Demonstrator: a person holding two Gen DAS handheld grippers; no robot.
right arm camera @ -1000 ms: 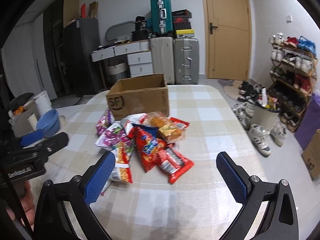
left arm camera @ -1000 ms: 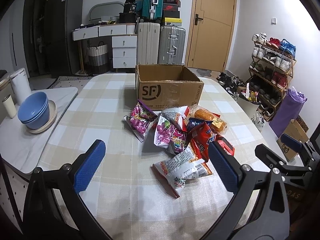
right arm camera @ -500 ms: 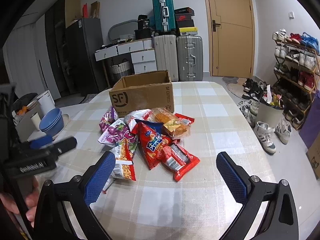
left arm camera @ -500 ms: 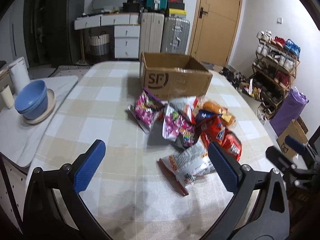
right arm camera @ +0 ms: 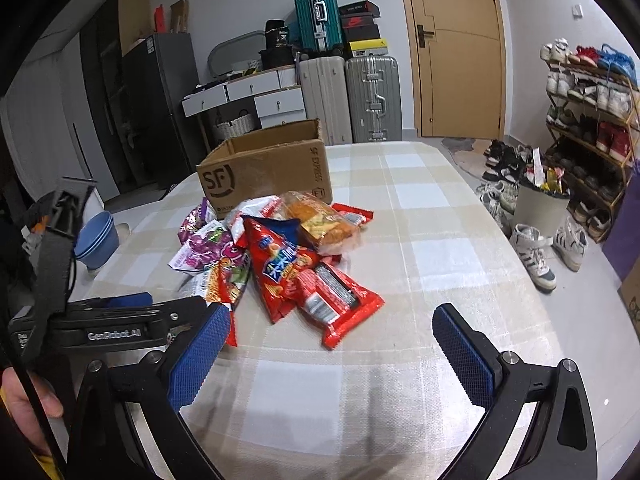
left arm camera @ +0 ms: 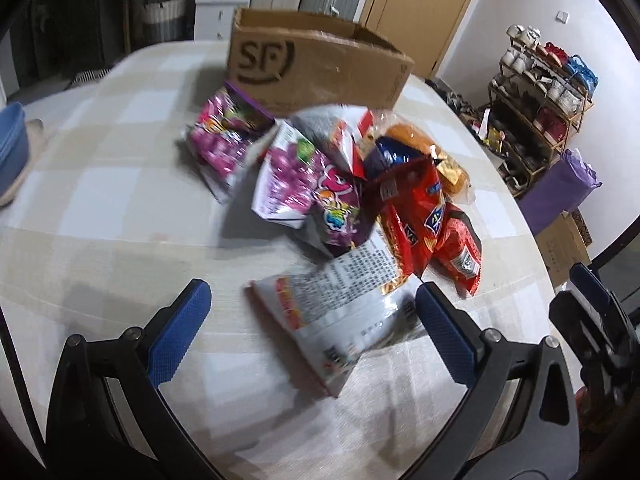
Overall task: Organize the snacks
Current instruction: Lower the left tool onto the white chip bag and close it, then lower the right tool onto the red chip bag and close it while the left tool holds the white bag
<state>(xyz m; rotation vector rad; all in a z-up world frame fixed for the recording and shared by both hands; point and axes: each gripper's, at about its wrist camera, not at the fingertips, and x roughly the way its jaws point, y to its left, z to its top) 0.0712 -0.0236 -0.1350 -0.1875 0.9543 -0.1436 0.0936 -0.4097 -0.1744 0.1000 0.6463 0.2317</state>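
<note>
The snacks (right arm camera: 276,256) lie heaped mid-table, just in front of the box (right arm camera: 266,172), which stands toward the far edge. The white bag (left arm camera: 340,304), nearest the near edge, sits between the left gripper's (left arm camera: 312,320) spread fingers. The right gripper (right arm camera: 332,352) hangs wide apart, empty, beside the red packs (right arm camera: 332,300). Risk: slick, overlapping bags may slip or drag neighbours along.
</note>
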